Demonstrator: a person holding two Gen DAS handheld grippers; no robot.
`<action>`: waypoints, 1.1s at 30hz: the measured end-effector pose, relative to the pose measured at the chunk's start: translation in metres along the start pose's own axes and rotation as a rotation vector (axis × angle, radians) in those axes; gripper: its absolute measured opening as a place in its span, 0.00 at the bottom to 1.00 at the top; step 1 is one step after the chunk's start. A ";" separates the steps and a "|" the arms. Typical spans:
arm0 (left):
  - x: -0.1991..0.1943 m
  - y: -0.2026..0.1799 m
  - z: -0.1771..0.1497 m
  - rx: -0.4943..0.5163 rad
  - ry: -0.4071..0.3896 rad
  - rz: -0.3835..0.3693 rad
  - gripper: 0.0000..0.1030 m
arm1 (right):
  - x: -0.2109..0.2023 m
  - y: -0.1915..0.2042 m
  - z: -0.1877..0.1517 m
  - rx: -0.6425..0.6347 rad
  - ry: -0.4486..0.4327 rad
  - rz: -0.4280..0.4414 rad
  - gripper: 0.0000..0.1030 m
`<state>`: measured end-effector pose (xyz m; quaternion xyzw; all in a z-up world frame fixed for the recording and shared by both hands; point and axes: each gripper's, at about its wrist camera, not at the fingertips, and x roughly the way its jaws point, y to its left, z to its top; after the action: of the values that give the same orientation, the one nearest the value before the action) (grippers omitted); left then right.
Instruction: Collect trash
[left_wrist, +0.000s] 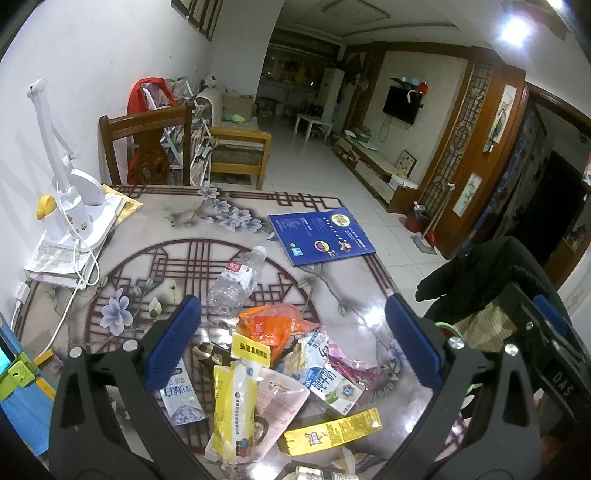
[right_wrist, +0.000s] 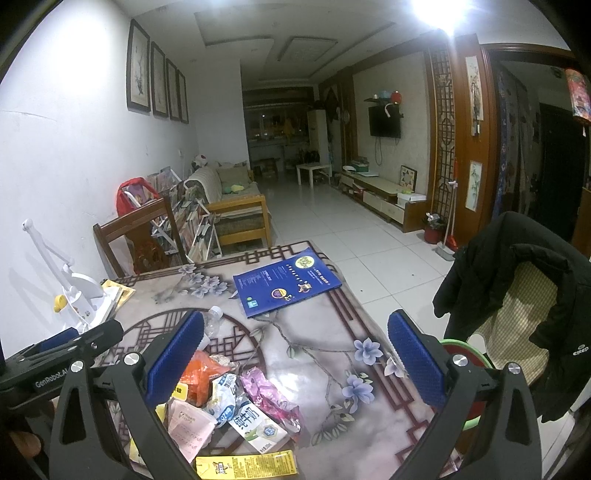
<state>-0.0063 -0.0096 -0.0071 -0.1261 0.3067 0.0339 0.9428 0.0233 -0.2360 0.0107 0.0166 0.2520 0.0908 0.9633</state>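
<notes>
A heap of trash lies on the near part of the flower-patterned table (left_wrist: 184, 229): an orange wrapper (left_wrist: 273, 325), a yellow pouch (left_wrist: 232, 402), a white-and-blue milk carton (left_wrist: 328, 384), a pink wrapper (right_wrist: 273, 398) and a yellow carton (left_wrist: 332, 432). A crushed clear plastic bottle (left_wrist: 236, 280) lies just beyond the heap. My left gripper (left_wrist: 291, 343) is open above the heap and holds nothing. My right gripper (right_wrist: 295, 365) is open and empty over the heap's right side, above the table (right_wrist: 314, 339). The left gripper (right_wrist: 66, 347) also shows at the left of the right wrist view.
A blue book (left_wrist: 321, 236) lies at the table's far right. A white desk lamp (left_wrist: 74, 192) stands on papers at the left, with cables. A wooden chair (left_wrist: 147, 147) stands behind the table. A chair with a black jacket (right_wrist: 517, 295) stands at the right.
</notes>
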 end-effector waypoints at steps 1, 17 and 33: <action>0.000 0.000 0.000 -0.001 -0.001 0.000 0.95 | 0.000 0.000 0.000 0.000 0.000 -0.001 0.93; 0.001 0.000 -0.002 -0.005 0.007 0.002 0.95 | 0.001 0.000 -0.005 -0.001 0.008 0.000 0.93; 0.056 0.128 -0.058 -0.190 0.223 0.255 0.95 | 0.025 0.020 -0.036 -0.097 0.164 0.087 0.93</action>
<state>-0.0126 0.0982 -0.1133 -0.1778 0.4182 0.1675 0.8749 0.0239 -0.2123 -0.0308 -0.0267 0.3243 0.1459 0.9343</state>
